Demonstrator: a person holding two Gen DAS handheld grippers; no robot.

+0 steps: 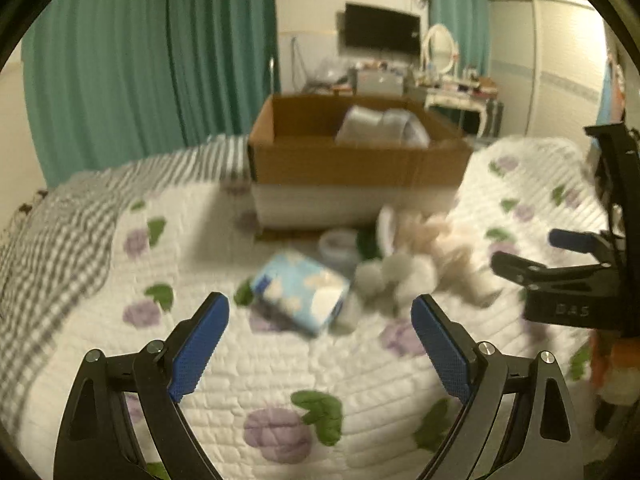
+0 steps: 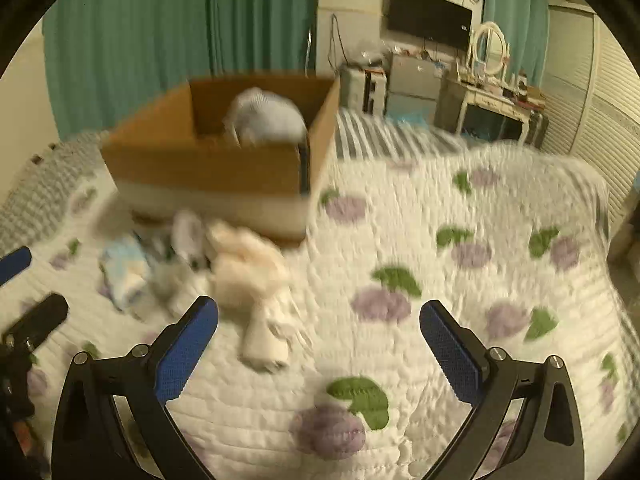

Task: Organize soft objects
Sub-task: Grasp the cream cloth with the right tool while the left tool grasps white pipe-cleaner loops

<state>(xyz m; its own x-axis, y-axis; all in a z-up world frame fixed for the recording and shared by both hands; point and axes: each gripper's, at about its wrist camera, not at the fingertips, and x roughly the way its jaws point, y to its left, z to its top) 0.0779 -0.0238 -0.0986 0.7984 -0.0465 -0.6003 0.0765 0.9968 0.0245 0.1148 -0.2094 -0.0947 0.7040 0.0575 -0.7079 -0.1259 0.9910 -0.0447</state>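
A cardboard box [image 1: 352,160] stands on the quilted bed, with a pale soft item [image 1: 380,126] inside. In front of it lies a blurred heap: a light-blue tissue pack [image 1: 302,290], a grey-white plush [image 1: 394,274] and a cream plush [image 1: 444,248]. My left gripper [image 1: 320,322] is open and empty, just short of the tissue pack. My right gripper [image 2: 319,328] is open and empty above the quilt, with the cream plush [image 2: 248,272] just ahead of its left finger. The box [image 2: 208,168] and tissue pack [image 2: 126,270] also show in the right wrist view. The right gripper also shows at the right of the left wrist view [image 1: 560,252].
The white quilt [image 2: 440,240] with purple flowers covers the bed. A grey checked blanket [image 1: 60,232] lies at left. Teal curtains [image 1: 140,60], a wall TV [image 1: 382,28], a dressing table with mirror [image 1: 440,52] and a wardrobe [image 1: 560,68] stand behind.
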